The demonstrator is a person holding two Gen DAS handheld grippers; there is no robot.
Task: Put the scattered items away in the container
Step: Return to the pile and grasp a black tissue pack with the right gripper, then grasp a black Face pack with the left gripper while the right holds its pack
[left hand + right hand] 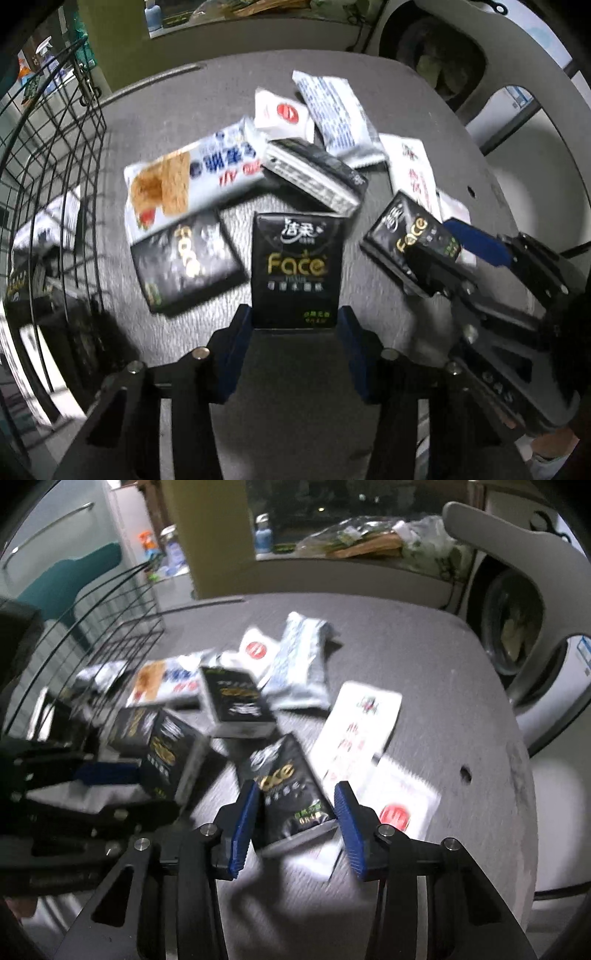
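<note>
My left gripper (293,319) is shut on a black "Face" tissue pack (295,266), held upright a little above the grey table (369,66). My right gripper (295,805) is shut on a second black "Face" pack (284,775), tilted with one edge off the table. In the left wrist view that gripper (450,258) is at the right, and the black wire basket (55,155) stands at the left with a white-blue packet (48,225) inside. Two more black packs (188,258) (317,173) and a cracker packet (192,181) lie between.
White packets lie farther back: one with a red circle (280,114), a blue-printed one (336,114) and one with red characters (410,170). A white chair (546,635) stands by the table's right edge. A windowsill with a bottle (262,535) is behind.
</note>
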